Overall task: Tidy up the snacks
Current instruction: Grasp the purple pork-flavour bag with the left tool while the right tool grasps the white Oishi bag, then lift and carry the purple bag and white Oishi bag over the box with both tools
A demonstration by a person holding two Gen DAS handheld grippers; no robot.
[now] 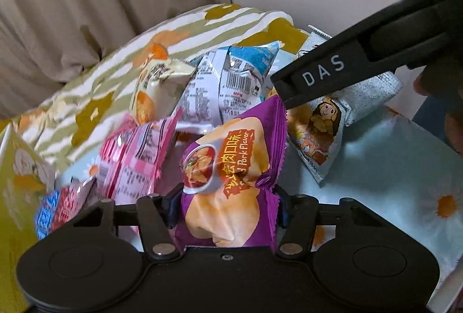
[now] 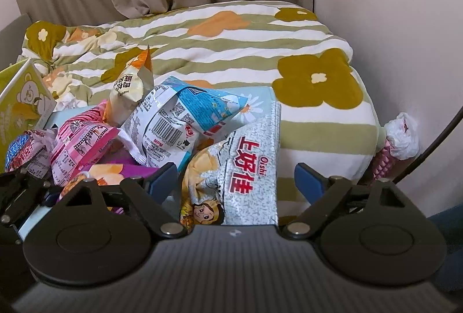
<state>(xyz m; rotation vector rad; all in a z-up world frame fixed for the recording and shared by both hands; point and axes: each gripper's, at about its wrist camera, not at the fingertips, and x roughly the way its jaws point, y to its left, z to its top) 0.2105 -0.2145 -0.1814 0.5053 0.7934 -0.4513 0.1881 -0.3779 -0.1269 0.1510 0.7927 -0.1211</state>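
In the left wrist view my left gripper [image 1: 227, 206] is shut on a purple pork-flavour snack bag [image 1: 231, 162], pinched at its middle. Behind it lie a pink bag [image 1: 136, 162], a blue-and-white bag [image 1: 231, 78], a cream bag [image 1: 156, 87] and a silver Oishi bag [image 1: 321, 128]. My right gripper's black finger [image 1: 327, 75] reaches in from the right over the silver bag. In the right wrist view my right gripper [image 2: 235, 182] is open, its blue pads either side of the silver Oishi bag [image 2: 246, 168]. The purple bag [image 2: 115, 171] shows at lower left.
The snacks lie on a pale blue daisy-print surface [image 1: 405, 185]. A green bear-print box [image 2: 23, 104] stands at the left. A striped flower-print duvet [image 2: 231, 44] lies behind, with beige curtains and a wall. A knotted white plastic bag [image 2: 402, 136] sits by the wall at right.
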